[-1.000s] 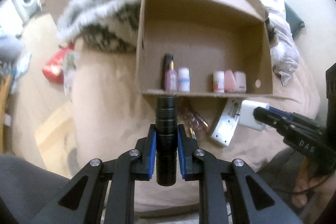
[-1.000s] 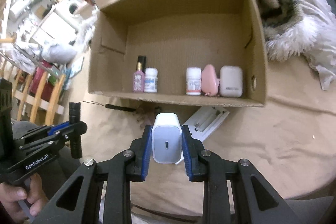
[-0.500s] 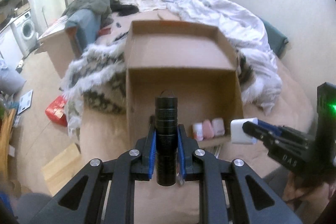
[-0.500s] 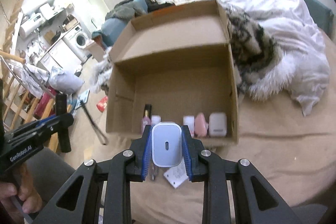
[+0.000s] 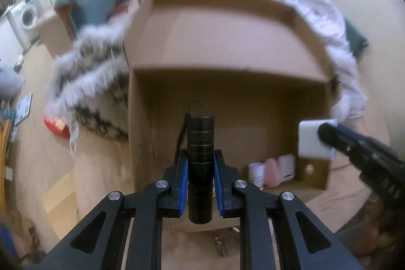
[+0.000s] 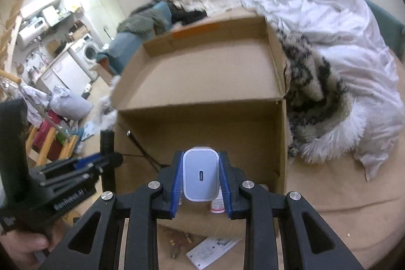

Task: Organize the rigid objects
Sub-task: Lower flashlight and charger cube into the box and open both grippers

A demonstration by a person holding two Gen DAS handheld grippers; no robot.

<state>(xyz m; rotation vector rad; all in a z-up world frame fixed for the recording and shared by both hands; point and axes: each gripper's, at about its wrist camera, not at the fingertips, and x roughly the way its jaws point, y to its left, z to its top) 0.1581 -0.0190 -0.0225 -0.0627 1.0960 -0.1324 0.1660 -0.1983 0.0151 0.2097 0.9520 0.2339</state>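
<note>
Beige bedspread (image 6: 341,206) under an open cardboard box (image 6: 202,133). Left gripper (image 5: 201,163), clamped tight on black flashlight (image 5: 200,168), over box's left side. Right gripper (image 6: 201,177), pinching white charger (image 6: 200,175), just above small bottles (image 5: 270,168) lined up inside.

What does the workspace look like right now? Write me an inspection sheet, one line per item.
Surface: tan bed cover, rumpled.
Job's things: open cardboard box; small bottles and cases stand along its near wall; black flashlight and white charger are both held in front of the box.
Clutter: leaflet and small bits on the cover before the box.
Grippers: left gripper shut on the flashlight; right gripper shut on the charger.
Cables: a thin black strap hangs by the flashlight.
Surroundings: fur-trimmed blanket, white bedding, washing machine.
</note>
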